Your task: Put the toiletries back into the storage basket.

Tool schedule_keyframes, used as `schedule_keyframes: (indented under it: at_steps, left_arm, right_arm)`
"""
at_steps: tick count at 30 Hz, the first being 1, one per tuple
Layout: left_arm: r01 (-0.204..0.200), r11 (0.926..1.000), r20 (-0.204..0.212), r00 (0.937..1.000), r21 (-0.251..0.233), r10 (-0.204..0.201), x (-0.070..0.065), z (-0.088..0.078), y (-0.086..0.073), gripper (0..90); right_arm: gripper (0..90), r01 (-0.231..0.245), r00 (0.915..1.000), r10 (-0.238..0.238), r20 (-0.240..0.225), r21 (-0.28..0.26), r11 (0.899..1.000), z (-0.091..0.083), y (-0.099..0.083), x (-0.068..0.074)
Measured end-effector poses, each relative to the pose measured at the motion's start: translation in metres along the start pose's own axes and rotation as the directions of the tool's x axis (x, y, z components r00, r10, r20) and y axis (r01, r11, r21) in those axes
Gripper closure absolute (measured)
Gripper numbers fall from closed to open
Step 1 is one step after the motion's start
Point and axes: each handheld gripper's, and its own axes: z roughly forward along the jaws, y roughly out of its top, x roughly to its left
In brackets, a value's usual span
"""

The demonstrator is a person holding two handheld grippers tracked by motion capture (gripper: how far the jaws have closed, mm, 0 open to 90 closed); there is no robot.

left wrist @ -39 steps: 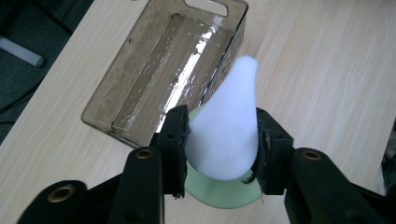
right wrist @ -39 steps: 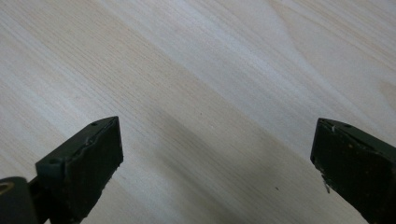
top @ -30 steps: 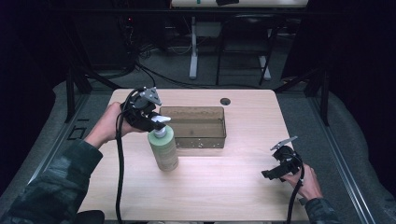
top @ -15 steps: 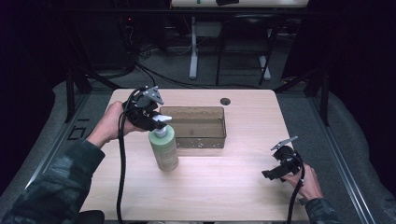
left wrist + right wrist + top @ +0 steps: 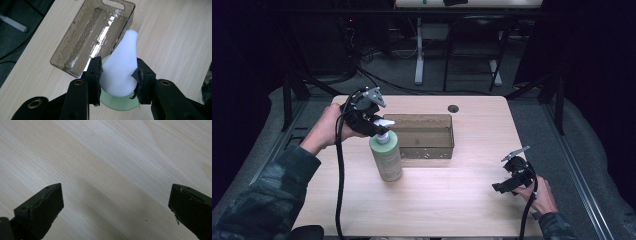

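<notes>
- Green pump bottle [image 5: 386, 158]: upright on wooden table [image 5: 452, 200], just beside smoky plastic bin [image 5: 424, 135].
- Left gripper [image 5: 119, 75]: clamped on the bottle's white pump head [image 5: 122, 67].
- Right gripper [image 5: 116, 202]: jaws apart, idle.
- Step, judged: bottle gripped; next, lift clear of the rim, into the bin.

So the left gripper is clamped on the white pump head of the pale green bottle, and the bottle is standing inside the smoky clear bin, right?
Not quite. The left gripper is clamped on the white pump head of the pale green bottle, but the high view shows it standing on the wooden table, beside the smoky clear bin.
</notes>
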Motion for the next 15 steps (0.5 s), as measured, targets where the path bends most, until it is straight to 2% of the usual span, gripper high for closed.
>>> schedule_keyframes:
  at_steps: [15]
  left_arm:
    - [-0.03, 0.9995, -0.002, 0.9996, 0.013, 0.03, 0.001, -0.016, 0.018, 62.4]
  right_arm:
    - [0.0, 0.002, 1.0, -0.002, -0.006, 0.0, 1.0, 0.002, -0.001, -0.001]
